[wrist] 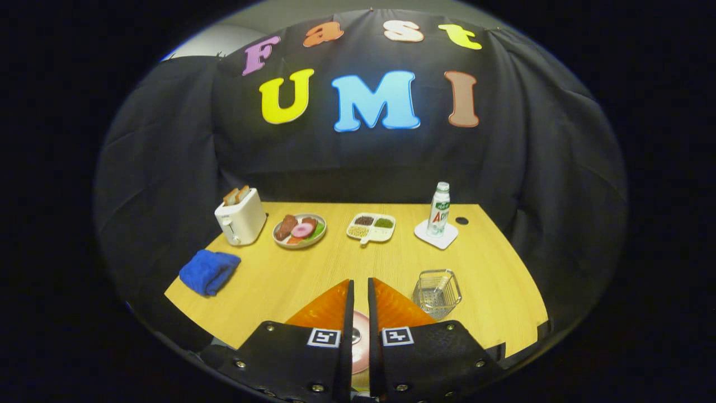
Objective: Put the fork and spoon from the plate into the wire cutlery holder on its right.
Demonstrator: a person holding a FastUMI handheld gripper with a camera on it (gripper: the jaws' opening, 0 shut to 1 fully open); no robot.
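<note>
Pink plate point(361, 350) with a metal utensil bit peeks through our nearly pressed-together, empty gripper point(358, 291) fingers, wire cutlery holder point(437, 293) just right looks empty, so we judge nothing moved yet, both pieces left.

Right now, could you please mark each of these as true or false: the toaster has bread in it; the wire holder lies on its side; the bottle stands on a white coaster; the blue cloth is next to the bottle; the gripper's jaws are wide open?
1. The toaster has bread in its slots. True.
2. The wire holder lies on its side. False: it stands upright, just right of the gripper.
3. The bottle stands on a white coaster. True.
4. The blue cloth is next to the bottle. False: it lies across the table, near the toaster.
5. The jaws are wide open. False: they are nearly closed, with a pink plate below the gap.
</note>
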